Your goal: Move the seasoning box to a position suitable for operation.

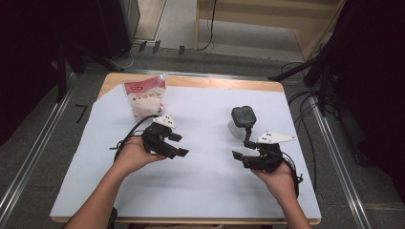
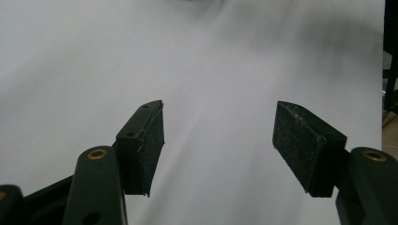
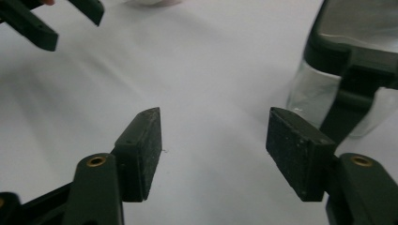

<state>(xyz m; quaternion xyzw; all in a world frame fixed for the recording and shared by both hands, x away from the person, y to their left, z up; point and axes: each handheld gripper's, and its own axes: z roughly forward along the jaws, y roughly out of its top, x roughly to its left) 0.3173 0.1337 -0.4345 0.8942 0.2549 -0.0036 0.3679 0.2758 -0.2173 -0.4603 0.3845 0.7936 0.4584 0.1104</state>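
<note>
Fingers (image 2: 141, 145) of the left gripper (image 1: 177, 144) stand wide with nothing between them, and the right gripper (image 1: 241, 149) is spread just as wide and empty. Both hover over the white sheet (image 1: 200, 186) on the worktop (image 1: 191, 82). A dark-lidded clear container (image 1: 242, 121) stands just beyond the right gripper; a pink-topped bag (image 1: 144, 98) stands at the far left.
</note>
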